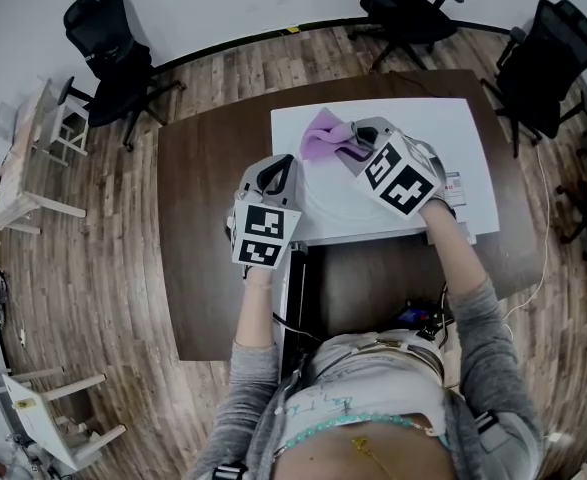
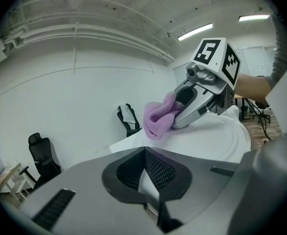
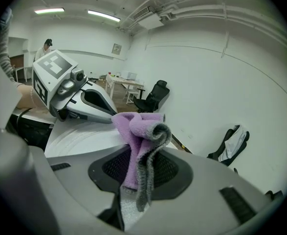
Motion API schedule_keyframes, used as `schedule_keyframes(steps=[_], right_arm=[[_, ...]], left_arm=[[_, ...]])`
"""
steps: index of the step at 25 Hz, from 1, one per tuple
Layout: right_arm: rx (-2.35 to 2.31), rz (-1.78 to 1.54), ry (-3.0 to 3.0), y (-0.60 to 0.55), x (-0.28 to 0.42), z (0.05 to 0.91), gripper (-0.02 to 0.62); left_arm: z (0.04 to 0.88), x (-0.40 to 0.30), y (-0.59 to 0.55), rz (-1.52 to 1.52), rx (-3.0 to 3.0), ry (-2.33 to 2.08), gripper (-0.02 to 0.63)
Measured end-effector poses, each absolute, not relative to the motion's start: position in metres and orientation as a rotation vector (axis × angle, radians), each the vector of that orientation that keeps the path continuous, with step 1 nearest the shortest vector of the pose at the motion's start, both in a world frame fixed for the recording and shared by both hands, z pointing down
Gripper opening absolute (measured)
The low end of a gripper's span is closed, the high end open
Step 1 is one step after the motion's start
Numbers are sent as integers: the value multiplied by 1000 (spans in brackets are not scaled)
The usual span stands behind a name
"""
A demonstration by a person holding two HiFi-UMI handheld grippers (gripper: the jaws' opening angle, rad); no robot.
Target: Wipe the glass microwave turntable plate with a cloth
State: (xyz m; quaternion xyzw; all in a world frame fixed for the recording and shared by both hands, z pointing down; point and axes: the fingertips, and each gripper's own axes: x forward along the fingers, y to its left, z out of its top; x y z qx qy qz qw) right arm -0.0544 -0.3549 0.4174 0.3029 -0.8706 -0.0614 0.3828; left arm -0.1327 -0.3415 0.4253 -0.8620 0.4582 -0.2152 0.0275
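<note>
Right claw (image 1: 353, 144) pinches the purple cloth (image 1: 322, 134), pressed on the far edge of the glass turntable plate (image 1: 345, 206). Left claw (image 1: 276, 175) is pressed shut on the plate's near-left rim. The plate lies on a white board (image 1: 455, 128) on the brown counter (image 1: 211, 218).

A brown wood-plank floor (image 1: 103, 268) runs to plain white walls (image 1: 223, 8). A dark brown rectangular wooden table (image 1: 213, 218) stands in the middle. Black swivel office chairs (image 1: 113, 63) stand beyond it, far left, centre and right. Small pale tables (image 1: 33, 158) sit at the left, and long ceiling tube lights (image 3: 104, 15) glow overhead.
</note>
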Motion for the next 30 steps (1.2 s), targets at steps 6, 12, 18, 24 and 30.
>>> schedule_keyframes(steps=[6,12,18,24,30], right_arm=[[810,-136,-2219,-354,-41,417,117],[853,-111,-2216,-354,-29,415,117],[910,-68,-2256,-349,-14,414,117],[938,-30,-2286,-342,-11,411,117],[950,-5,-2286,-331,-11,409,117]], left_arm=[[426,-129,-341,-689,-2638,1404,11],[424,-128,-341,-738,-2617,1389,11],[415,-122,-334,-743,-2599,1385,11],[401,-115,-328,-741,-2578,1380,11],[392,-107,-318,-764,-2555,1351,11]])
